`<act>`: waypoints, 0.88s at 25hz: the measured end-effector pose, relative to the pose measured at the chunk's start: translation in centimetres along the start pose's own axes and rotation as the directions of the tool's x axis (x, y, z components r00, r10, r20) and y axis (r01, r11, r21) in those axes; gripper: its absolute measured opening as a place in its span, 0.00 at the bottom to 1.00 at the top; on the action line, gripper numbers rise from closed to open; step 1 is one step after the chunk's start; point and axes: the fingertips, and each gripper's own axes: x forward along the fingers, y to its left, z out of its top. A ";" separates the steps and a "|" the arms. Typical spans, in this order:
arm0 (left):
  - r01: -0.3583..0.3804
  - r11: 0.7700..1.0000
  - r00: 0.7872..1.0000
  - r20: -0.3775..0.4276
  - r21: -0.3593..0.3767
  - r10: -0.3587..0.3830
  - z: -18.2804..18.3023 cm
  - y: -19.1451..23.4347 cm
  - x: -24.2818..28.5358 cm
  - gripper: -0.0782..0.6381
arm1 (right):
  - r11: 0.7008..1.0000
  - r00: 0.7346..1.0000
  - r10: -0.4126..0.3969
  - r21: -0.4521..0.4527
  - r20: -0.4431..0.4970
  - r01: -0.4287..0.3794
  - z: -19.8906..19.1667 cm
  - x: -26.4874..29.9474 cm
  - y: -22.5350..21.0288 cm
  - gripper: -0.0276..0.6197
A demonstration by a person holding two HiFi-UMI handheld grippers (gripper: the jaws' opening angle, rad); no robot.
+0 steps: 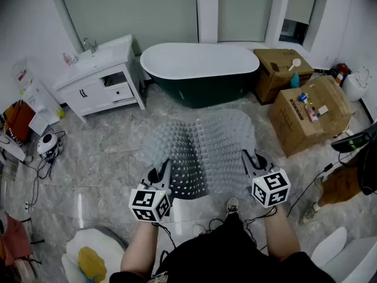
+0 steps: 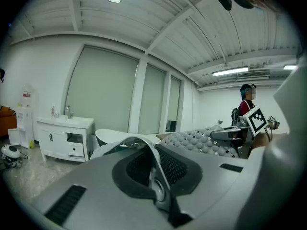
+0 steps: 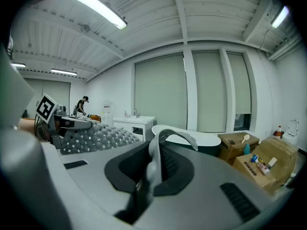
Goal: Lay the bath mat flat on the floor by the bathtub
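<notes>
The grey, bumpy bath mat hangs spread between my two grippers above the marble floor, in front of the dark-sided white bathtub. My left gripper is shut on the mat's near left edge, and that edge curls up between its jaws in the left gripper view as a thin fold. My right gripper is shut on the near right edge, which arches over its jaws. The middle of the mat sags lower than the two held corners. Its far edge lies close to the tub's base.
A white vanity with a sink stands left of the tub. Two cardboard boxes with small items on top sit right of it. Cables and a small appliance lie at the left. The person's shoe is under the mat's near edge.
</notes>
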 end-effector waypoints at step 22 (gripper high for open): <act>0.005 1.000 1.000 -0.020 -0.003 -0.005 -0.1 -2.5 1.5 0.15 | 0.998 1.000 -0.010 0.059 0.004 0.009 -0.6 -1.1 -3.0 0.09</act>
